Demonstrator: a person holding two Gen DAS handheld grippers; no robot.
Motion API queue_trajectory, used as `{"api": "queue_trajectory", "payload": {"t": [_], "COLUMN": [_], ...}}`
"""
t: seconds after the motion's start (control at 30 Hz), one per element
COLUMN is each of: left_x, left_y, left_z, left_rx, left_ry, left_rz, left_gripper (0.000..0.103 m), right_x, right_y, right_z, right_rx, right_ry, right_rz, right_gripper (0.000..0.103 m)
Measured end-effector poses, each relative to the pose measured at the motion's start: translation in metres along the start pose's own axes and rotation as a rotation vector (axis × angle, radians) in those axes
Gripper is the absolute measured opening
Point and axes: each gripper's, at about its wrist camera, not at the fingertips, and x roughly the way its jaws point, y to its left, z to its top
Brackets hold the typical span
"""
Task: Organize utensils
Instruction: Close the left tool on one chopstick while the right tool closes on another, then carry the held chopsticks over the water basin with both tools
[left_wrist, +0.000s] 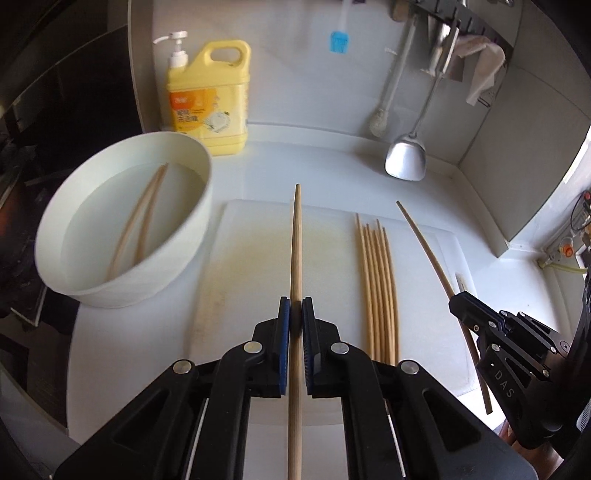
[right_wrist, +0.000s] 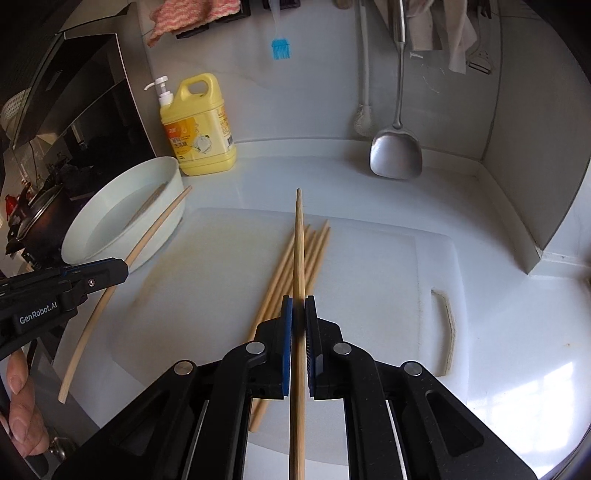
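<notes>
My left tongs (left_wrist: 296, 308) and right tongs (right_wrist: 298, 306) each grip one chopstick (left_wrist: 296, 236); a bundle (left_wrist: 376, 280) lies sorted on the board (left_wrist: 251, 258), two remain in the basin (left_wrist: 122, 236).

Ten chopsticks (left_wrist: 378, 284) (two held), one basin (left_wrist: 122, 225).

Each held chopstick (left_wrist: 295, 369) runs off its view's bottom edge; the chopstick bundle (right_wrist: 280, 280) lies partly hidden behind the right hand-held gripper (right_wrist: 298, 302)
</notes>
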Motion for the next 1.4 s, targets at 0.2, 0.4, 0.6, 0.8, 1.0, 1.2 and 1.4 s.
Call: {"api": "queue_trajectory", "payload": {"t": [0.2, 0.4, 0.6, 0.8, 1.0, 1.2, 1.4], "left_x": [-0.033, -0.031, -0.002, 0.049, 0.086, 0.105, 0.113], "left_y": [0.076, 0.158, 0.220, 0.254, 0.270, 0.278, 0.278], "left_z": [0.023, 0.055, 0.083, 0.097, 0.101, 0.104, 0.109], "left_rx": [-0.077, -0.103, -0.094, -0.062, -0.036, -0.022, -0.006], "left_ry": [-0.063, -0.082, -0.046, 0.031, 0.091, 0.137, 0.154], "left_rz": [0.080, 0.125, 0.087, 0.032, 0.004, -0.033, -0.044], "left_gripper": [0.007, 0.007, 0.007, 0.007, 0.007, 0.007, 0.008], "right_x": [0.003, 0.036, 0.093, 0.151, 0.192, 0.213, 0.222], "right_y": [0.066, 0.147, 0.216, 0.250, 0.257, 0.253, 0.253], "right_z": [0.044, 0.088, 0.122, 0.134, 0.137, 0.138, 0.133], "right_rx": [-0.060, -0.079, -0.073, -0.013, 0.045, 0.082, 0.091], "right_ry": [-0.038, -0.056, -0.020, 0.059, 0.147, 0.214, 0.256], "right_rz": [0.092, 0.155, 0.171, 0.152, 0.104, 0.082, 0.063], "right_gripper": [0.007, 0.007, 0.007, 0.007, 0.007, 0.007, 0.007]}}
